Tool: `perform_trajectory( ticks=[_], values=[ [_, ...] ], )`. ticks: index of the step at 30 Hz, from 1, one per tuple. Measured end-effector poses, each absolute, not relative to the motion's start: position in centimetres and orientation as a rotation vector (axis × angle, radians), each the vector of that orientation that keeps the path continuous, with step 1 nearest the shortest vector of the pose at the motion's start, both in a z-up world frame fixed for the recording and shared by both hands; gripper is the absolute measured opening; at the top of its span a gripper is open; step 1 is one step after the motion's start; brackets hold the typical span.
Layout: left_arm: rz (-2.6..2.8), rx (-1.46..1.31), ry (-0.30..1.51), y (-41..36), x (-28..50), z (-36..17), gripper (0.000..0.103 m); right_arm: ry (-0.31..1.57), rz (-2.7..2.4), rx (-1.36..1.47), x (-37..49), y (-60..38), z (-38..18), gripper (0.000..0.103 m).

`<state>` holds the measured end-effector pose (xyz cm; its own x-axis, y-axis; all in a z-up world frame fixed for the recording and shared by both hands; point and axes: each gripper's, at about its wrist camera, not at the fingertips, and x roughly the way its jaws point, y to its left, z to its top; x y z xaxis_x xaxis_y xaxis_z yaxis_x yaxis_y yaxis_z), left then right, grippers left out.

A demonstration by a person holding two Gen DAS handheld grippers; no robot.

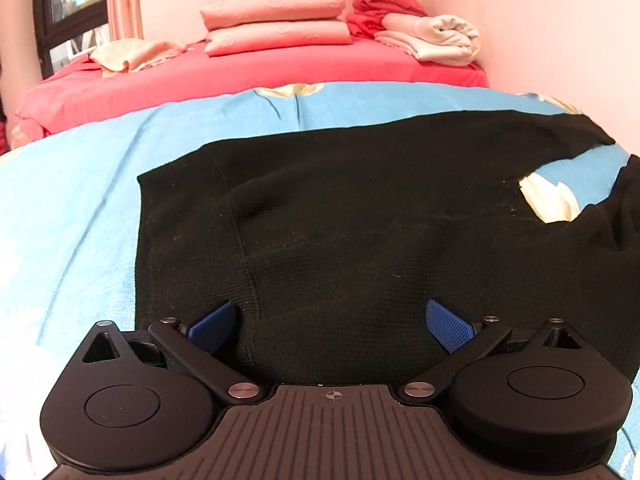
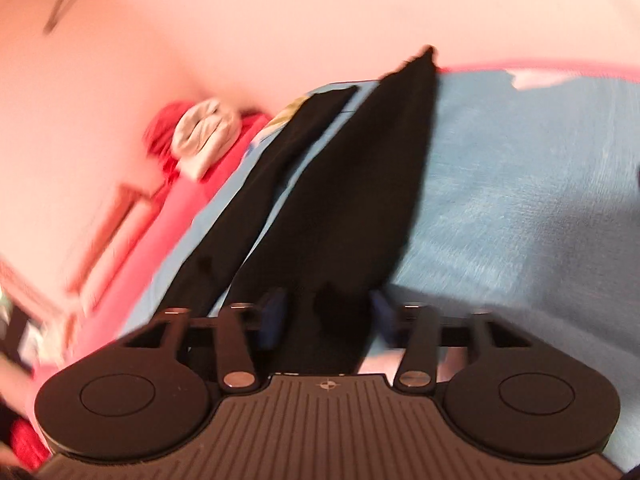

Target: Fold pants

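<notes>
The black knit pants [image 1: 360, 220] lie spread flat just ahead of the left gripper [image 1: 332, 322], waistband to its left, the two legs splitting apart toward its right.

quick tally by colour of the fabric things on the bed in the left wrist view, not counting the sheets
black: 1, the pants
pink: 2, the stacked pillows
red: 1, a crumpled pile
cream or white: 2, a crumpled cloth and a rolled bundle
total: 6
</notes>
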<state>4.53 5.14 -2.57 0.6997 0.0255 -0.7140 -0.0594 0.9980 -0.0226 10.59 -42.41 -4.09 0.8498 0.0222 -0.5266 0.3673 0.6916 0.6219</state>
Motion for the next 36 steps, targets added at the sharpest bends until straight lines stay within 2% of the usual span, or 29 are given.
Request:
perform_trajectory(
  ticks=[1,3,7,10,11,12,13,15,19,23,26,27,28,30,33,36],
  values=[
    [0.048,-0.044,0.793,4.9,4.8,-2.4,0.103,0.546,-0.204,0.801,10.8,-43.0,-4.4,0.009],
    [0.047,-0.044,0.791,4.9,4.9,-2.4,0.103,0.545,-0.176,0.814,10.2,-43.8,-4.3,0.008],
    [0.047,-0.045,0.784,4.8,4.5,-2.4,0.103,0.404,-0.3,0.677,6.3,-45.1,-1.1,0.006],
    [0.046,-0.044,0.783,4.9,4.4,-2.4,0.103,0.591,-0.317,0.669,7.2,-45.8,-3.0,0.009],
    [0.046,-0.044,0.783,4.9,4.4,-2.4,0.103,0.559,-0.307,0.662,6.9,-46.0,-3.1,0.014],
    [0.045,-0.044,0.783,4.9,4.4,-2.4,0.103,0.552,-0.311,0.67,6.8,-46.3,-2.8,0.029],
    [0.044,-0.045,0.783,5.0,4.3,-2.4,0.103,0.545,-0.324,0.686,6.9,-46.7,-2.4,0.054],
    [0.044,-0.044,0.782,5.0,4.3,-2.4,0.103,0.509,-0.339,0.723,7.7,-48.2,-1.2,0.071],
    [0.046,-0.045,0.78,5.0,4.3,-2.5,0.103,0.521,-0.388,0.696,12.4,-51.3,1.0,0.07],
    [0.046,-0.045,0.779,5.0,4.3,-2.5,0.103,0.576,-0.442,0.668,18.4,-54.4,0.0,0.069],
    [0.046,-0.045,0.779,5.0,4.3,-2.5,0.103,0.6,-0.451,0.707,21.2,-55.9,-1.8,0.064],
    [0.047,-0.044,0.779,5.0,4.3,-2.5,0.103,0.577,-0.453,0.677,21.7,-55.7,-1.8,0.033],
    [0.047,-0.044,0.779,5.0,4.3,-2.5,0.103,0.593,-0.433,0.64,22.3,-55.2,-1.8,0.009],
    [0.048,-0.043,0.779,5.0,4.3,-2.5,0.103,0.615,-0.38,0.495,22.7,-54.1,-0.8,0.007],
    [0.05,-0.041,0.777,5.0,4.3,-2.5,0.103,0.446,-0.622,0.411,19.6,-55.5,1.8,0.007],
    [0.053,-0.037,0.776,4.8,4.3,-2.5,0.103,0.565,-0.75,0.399,19.5,-57.6,0.1,0.007]
  ],
)
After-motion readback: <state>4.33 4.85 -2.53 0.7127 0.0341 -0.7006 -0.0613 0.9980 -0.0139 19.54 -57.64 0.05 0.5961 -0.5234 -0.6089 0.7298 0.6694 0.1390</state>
